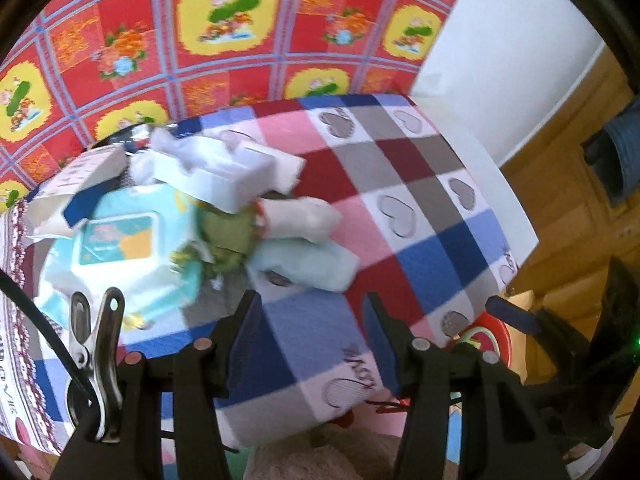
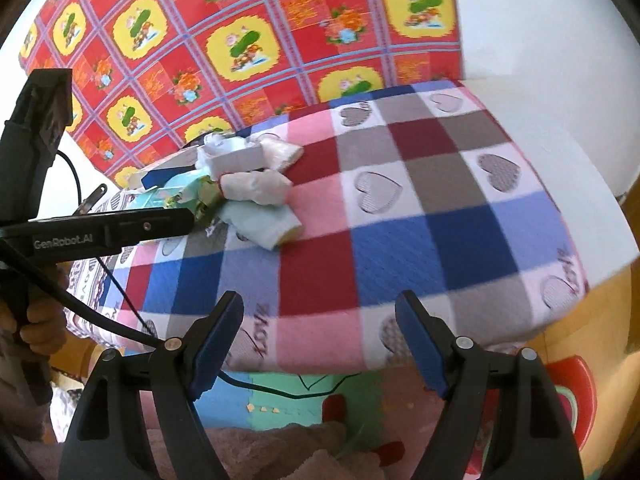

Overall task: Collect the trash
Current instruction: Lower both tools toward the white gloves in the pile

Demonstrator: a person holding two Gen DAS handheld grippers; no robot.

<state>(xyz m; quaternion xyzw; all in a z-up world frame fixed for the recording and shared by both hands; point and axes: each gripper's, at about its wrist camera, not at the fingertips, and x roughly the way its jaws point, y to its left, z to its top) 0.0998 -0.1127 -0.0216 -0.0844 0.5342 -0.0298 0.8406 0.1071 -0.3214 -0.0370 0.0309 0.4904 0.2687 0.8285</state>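
A heap of trash lies on the checked blanket (image 1: 420, 200) at its far left. It holds a light blue wet-wipes pack (image 1: 120, 248), a white open box (image 1: 224, 176), a crumpled white tissue (image 1: 304, 216), a pale green folded wad (image 1: 312, 268) and a green wrapper (image 1: 228, 240). My left gripper (image 1: 312, 320) is open just short of the pale green wad, with nothing between its fingers. In the right wrist view the same heap (image 2: 240, 184) sits far left. My right gripper (image 2: 320, 320) hangs open over the blanket's near edge (image 2: 320, 352), holding nothing.
A red and yellow patterned cloth (image 1: 200, 32) hangs behind the blanket, with a white wall (image 1: 500, 60) to its right. Wooden furniture (image 1: 560, 208) stands right. A coloured foam mat (image 2: 304, 396) covers the floor below. A hand (image 2: 36, 332) holds the left gripper's handle; a cable (image 2: 100, 320) trails from it.
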